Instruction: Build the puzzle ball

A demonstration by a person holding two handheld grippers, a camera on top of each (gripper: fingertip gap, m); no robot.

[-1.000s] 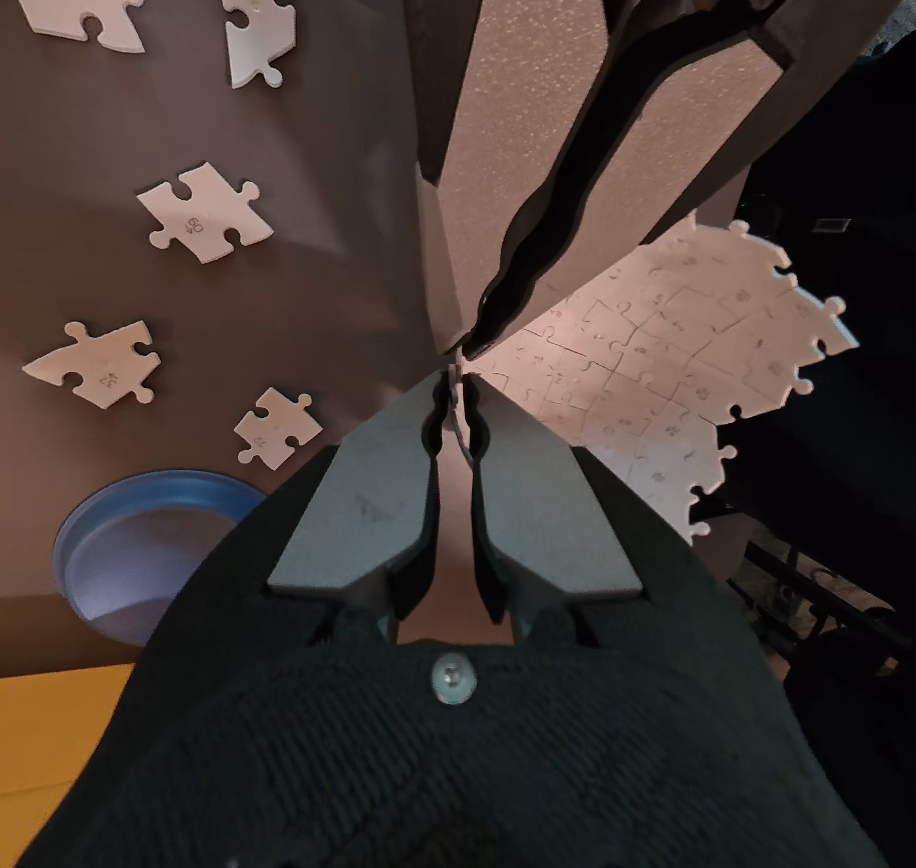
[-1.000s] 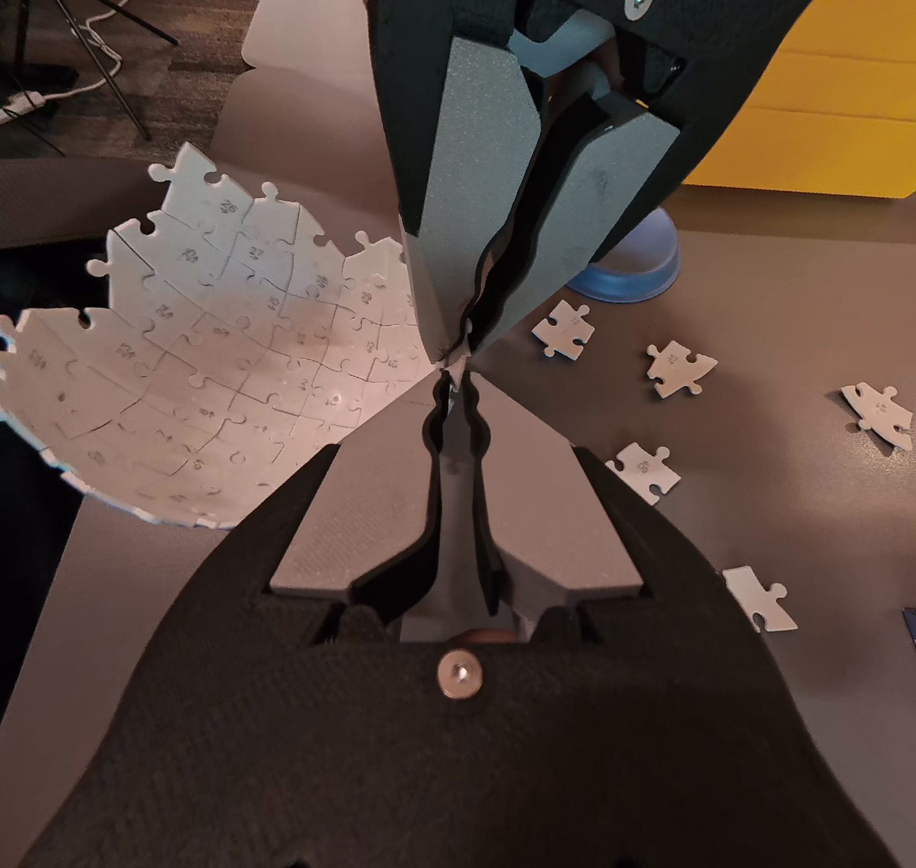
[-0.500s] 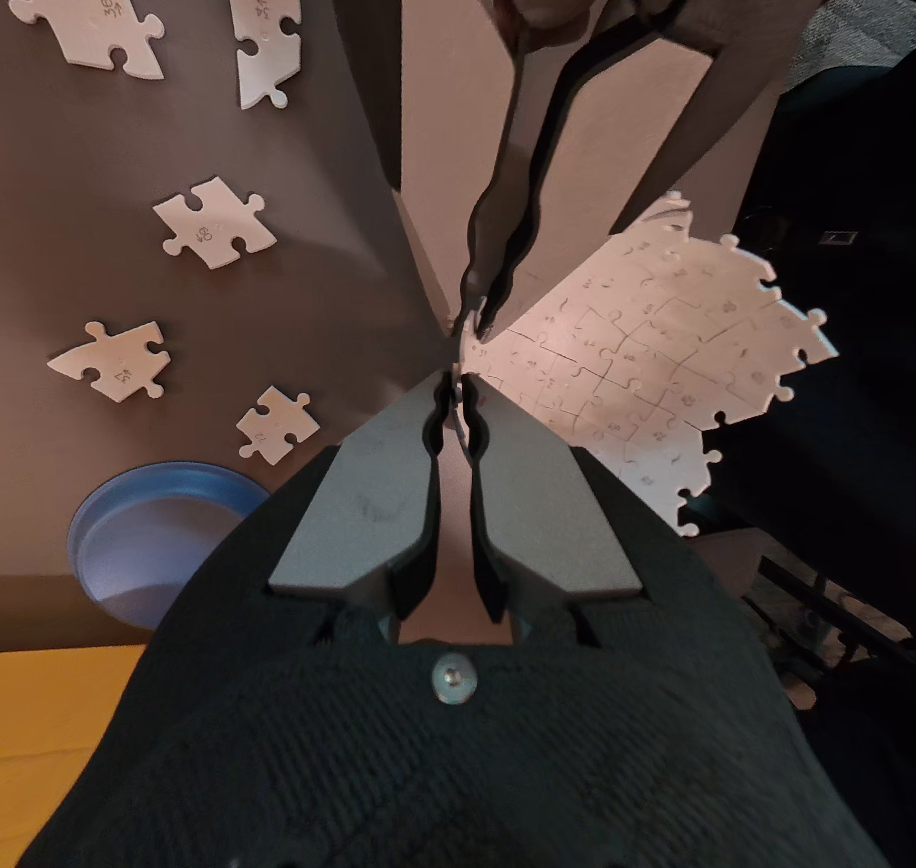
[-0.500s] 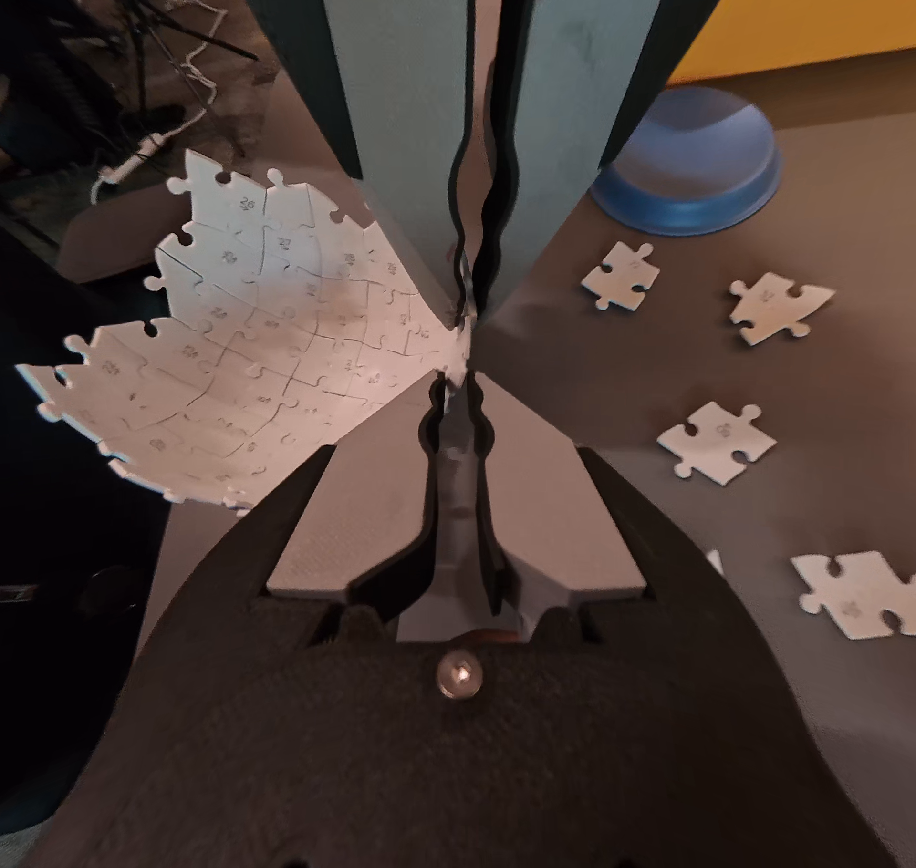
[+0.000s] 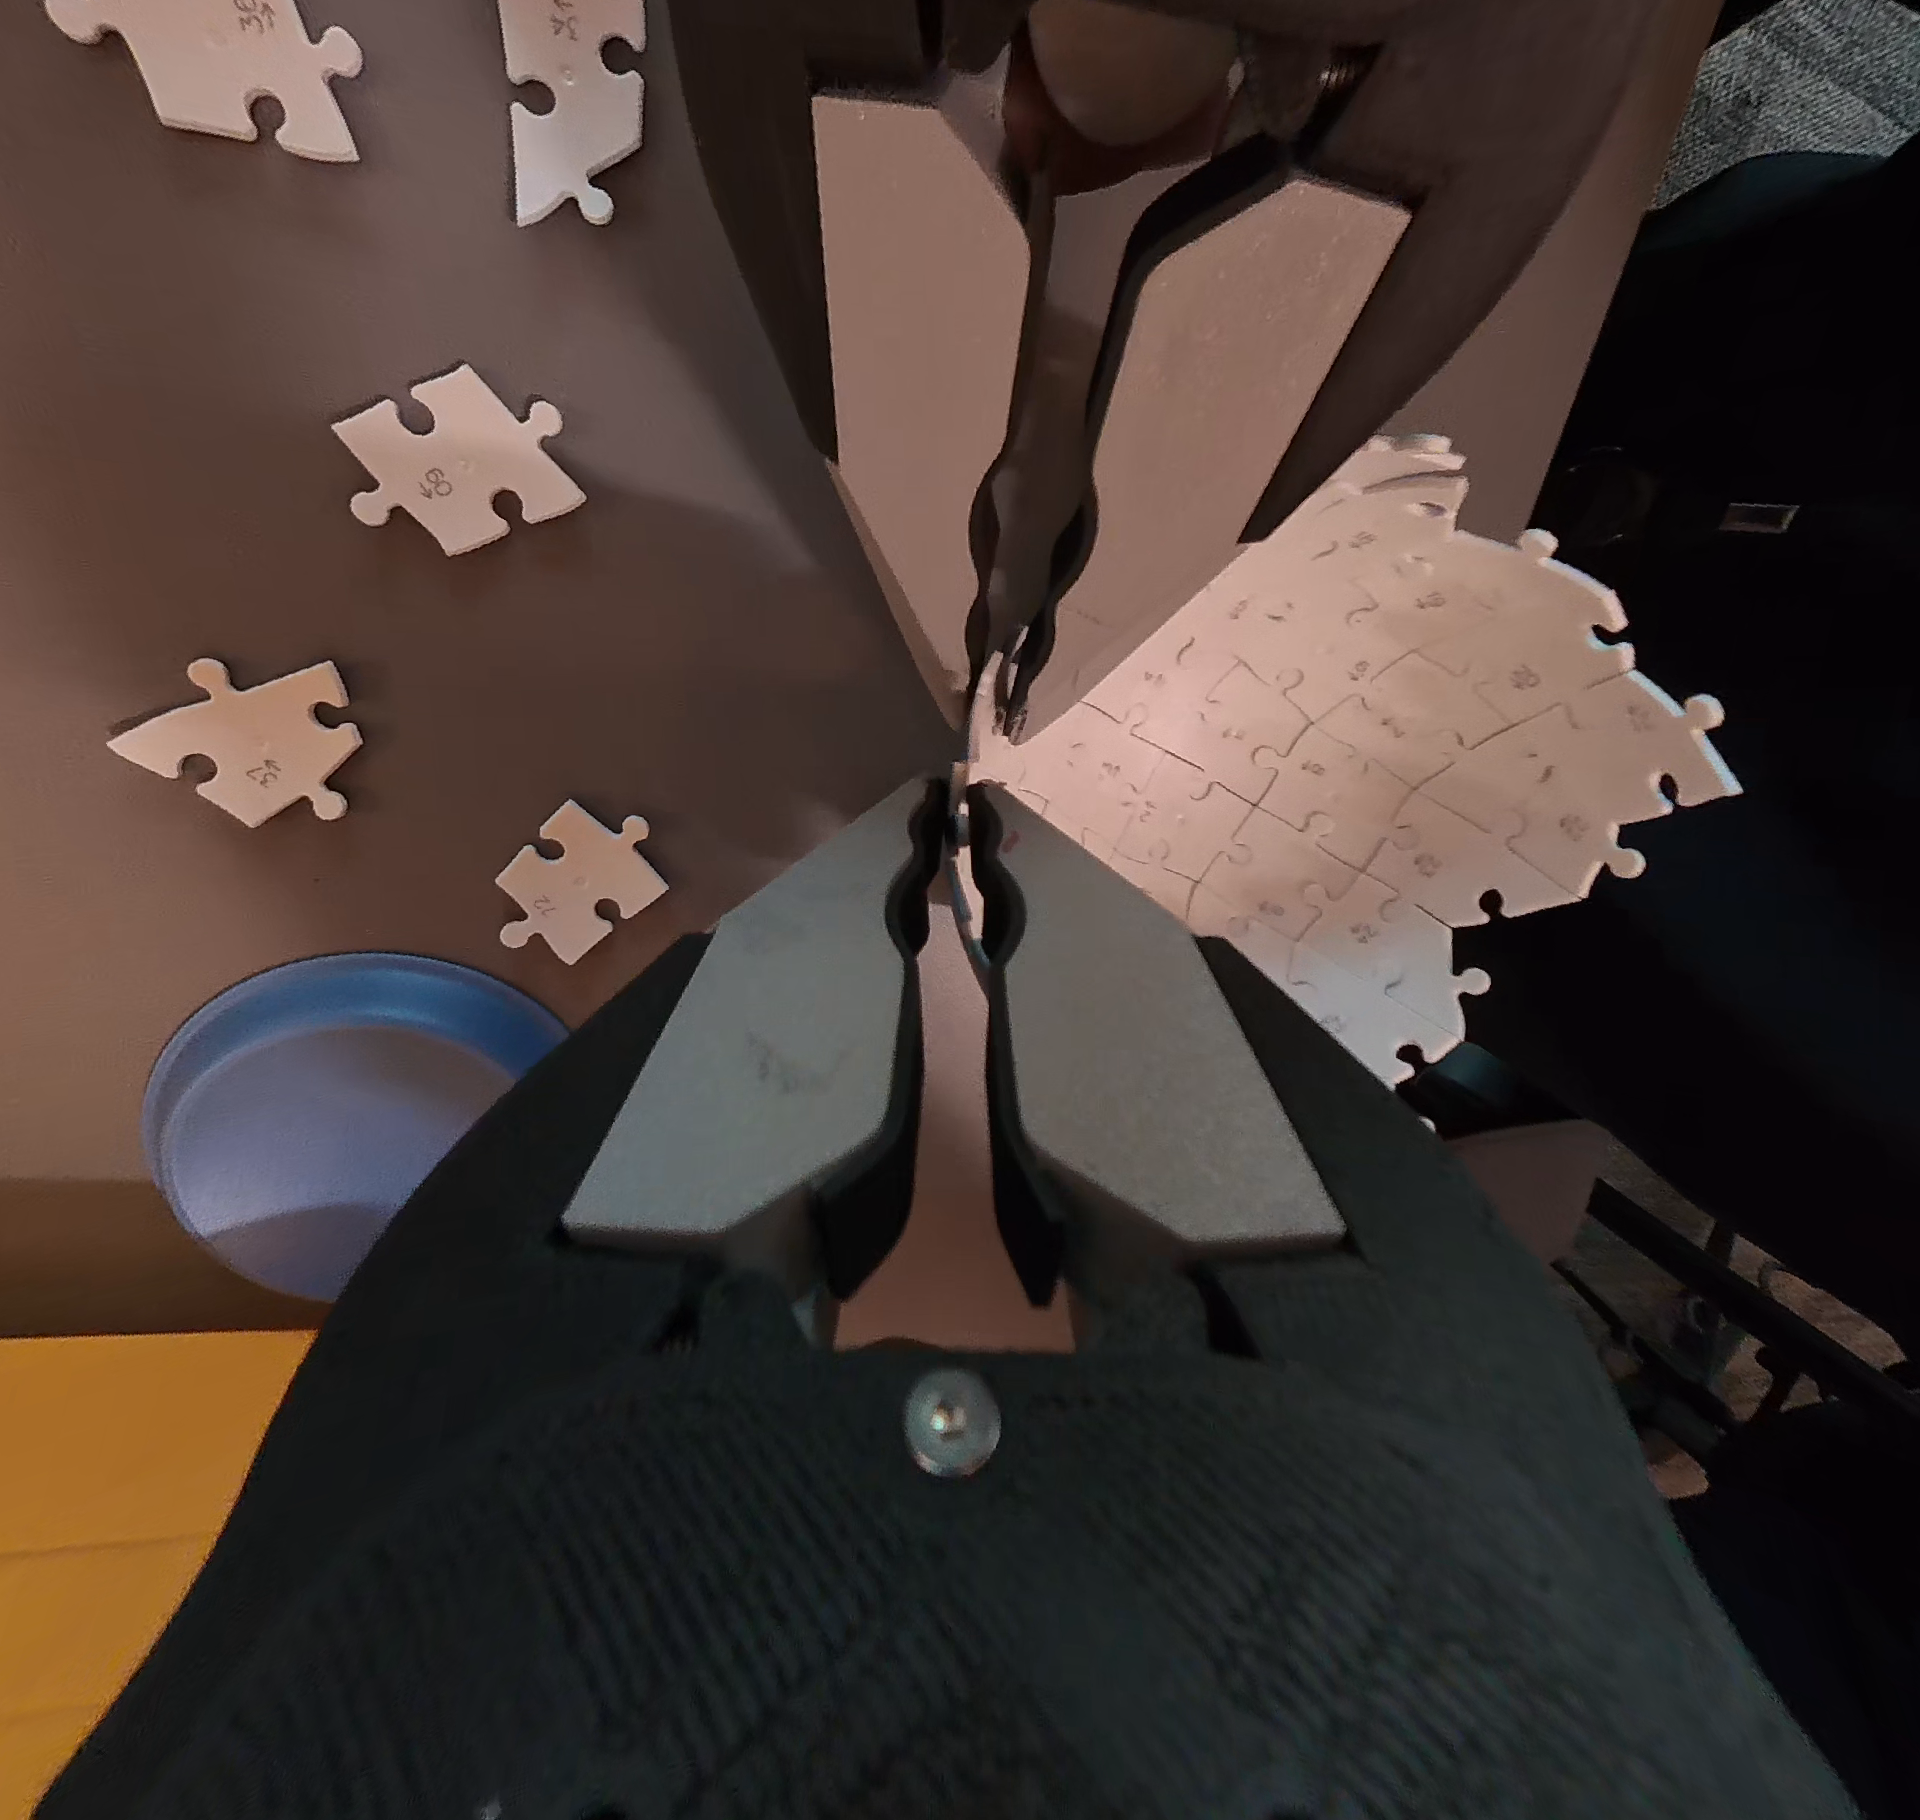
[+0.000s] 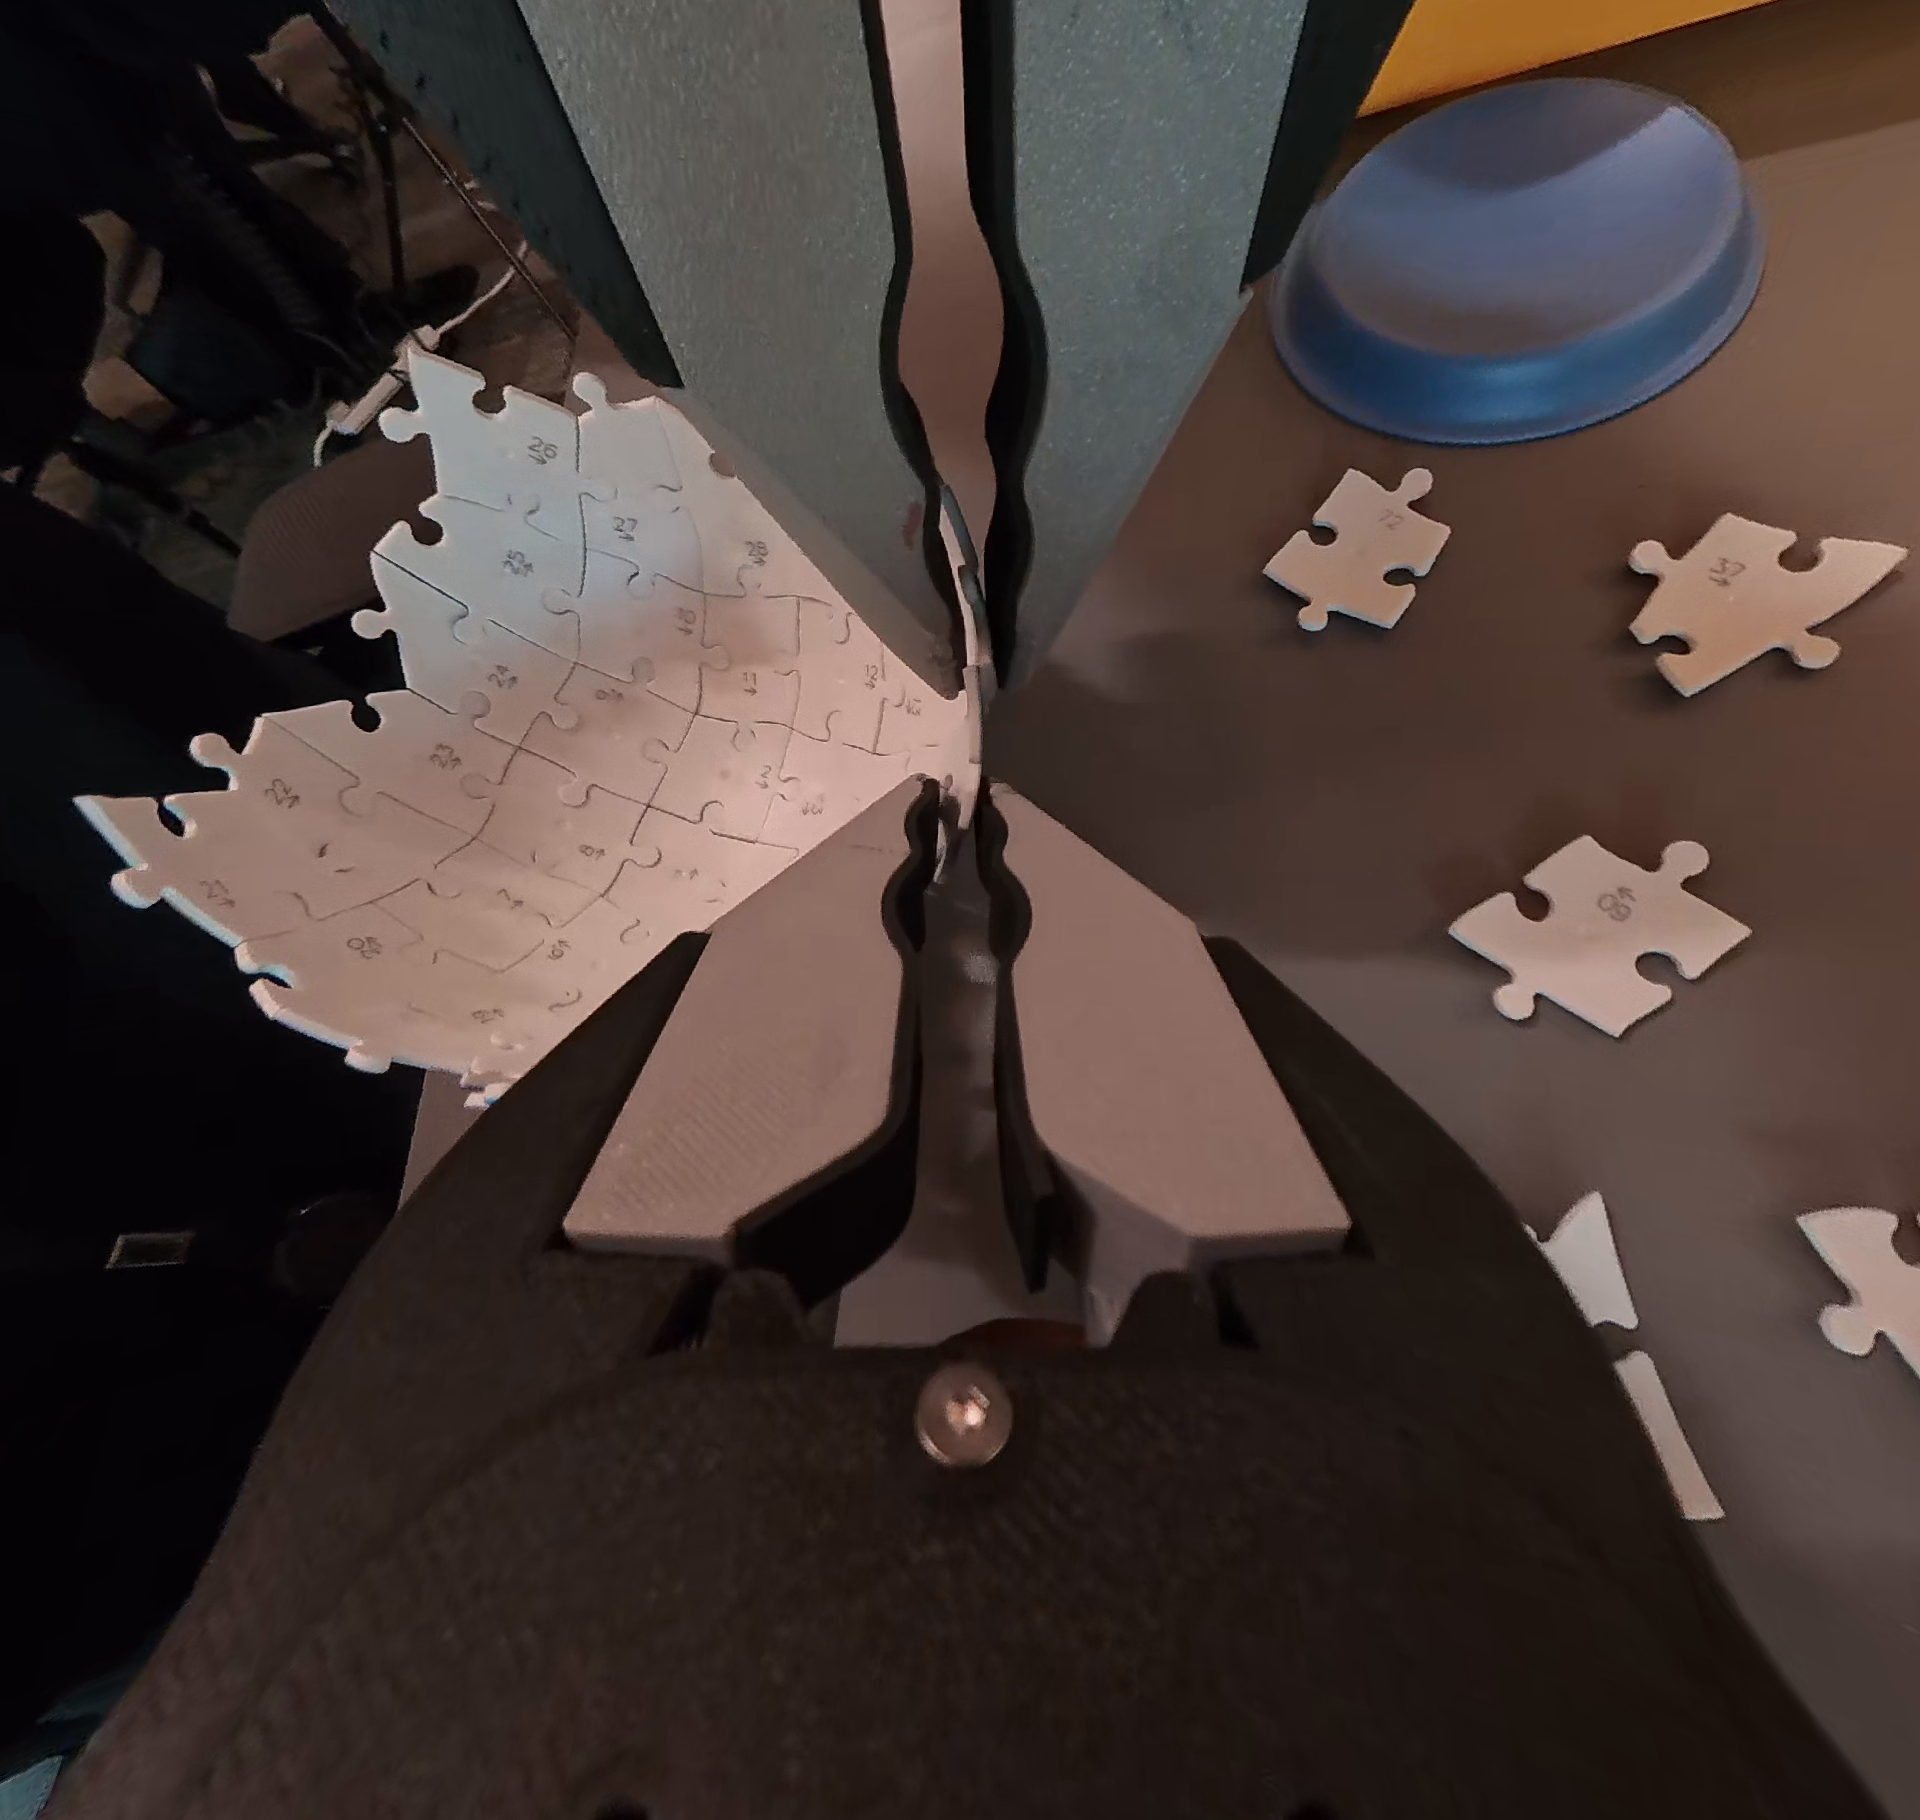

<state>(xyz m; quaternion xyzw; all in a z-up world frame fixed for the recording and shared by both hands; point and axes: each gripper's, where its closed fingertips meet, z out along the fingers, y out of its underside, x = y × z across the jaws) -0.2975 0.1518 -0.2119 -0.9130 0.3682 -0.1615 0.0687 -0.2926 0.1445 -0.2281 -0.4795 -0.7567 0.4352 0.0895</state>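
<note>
Item: curved white half-built puzzle shell [image 5: 1351, 762], rim pinched mid-frame by closed left gripper [image 5: 961, 814] and closed right gripper [image 6: 961, 804]; press edges together evenly, no twisting.

Grey-brown tabletop [image 5: 208, 336], matte, lit warm. Shallow blue round dish [image 5: 312, 1095] rests on it near the edge, upside down in the right wrist view, rim flat against the surface. Yellow panel [image 5: 125, 1479] just beyond the dish, past the tabletop edge. Off the far side: dark floor, tripod legs and pale cables [image 6: 416, 347], dimly seen.
</note>
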